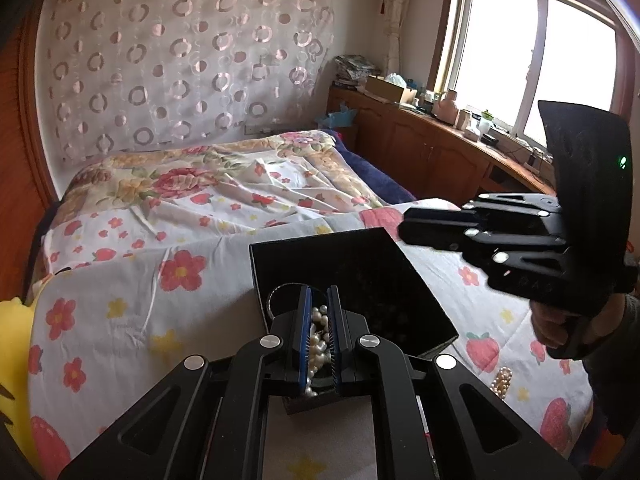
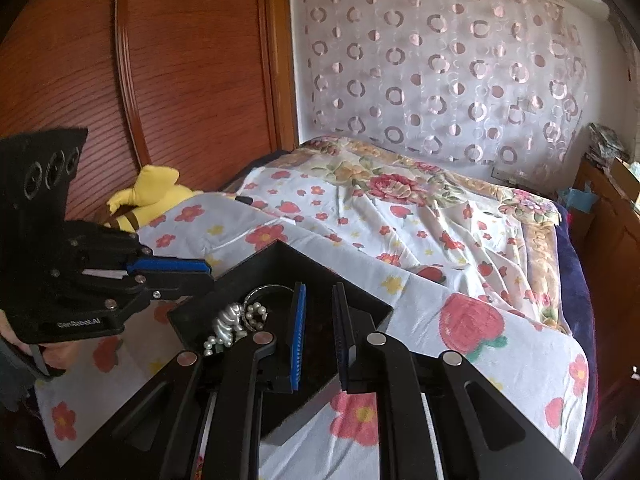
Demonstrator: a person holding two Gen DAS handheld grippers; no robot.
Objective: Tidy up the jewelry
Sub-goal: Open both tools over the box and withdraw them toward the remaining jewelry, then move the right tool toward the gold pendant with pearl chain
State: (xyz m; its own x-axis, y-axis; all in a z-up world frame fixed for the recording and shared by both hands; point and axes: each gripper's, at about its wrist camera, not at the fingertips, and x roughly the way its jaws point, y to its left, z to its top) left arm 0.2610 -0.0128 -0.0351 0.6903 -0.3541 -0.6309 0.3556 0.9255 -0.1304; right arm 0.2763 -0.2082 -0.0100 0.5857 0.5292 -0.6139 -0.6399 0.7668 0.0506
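Observation:
A black open box (image 1: pixel 360 272) (image 2: pixel 280 268) lies on the floral bedspread (image 1: pixel 160 280). In its near corner are white pearl strands (image 2: pixel 256 312), a shiny silver charm (image 2: pixel 228 320) and a silver hoop (image 2: pixel 266 290). My left gripper (image 1: pixel 319 292) (image 2: pixel 210 274) hovers over that corner, shut and empty; the pearls (image 1: pixel 318 340) show through the slit between its blue pads. My right gripper (image 2: pixel 320 292) (image 1: pixel 402 228) hangs over the box's middle, its fingers slightly apart with nothing between them. Another pearl piece (image 1: pixel 504 380) lies on the cover right of the box.
A yellow plush toy (image 2: pixel 156 192) sits at the bed's left edge by the wooden wardrobe (image 2: pixel 160 60). A wooden cabinet (image 1: pixel 420 140) loaded with bottles and boxes runs under the window. A person's hand (image 1: pixel 556 320) holds the right gripper's handle.

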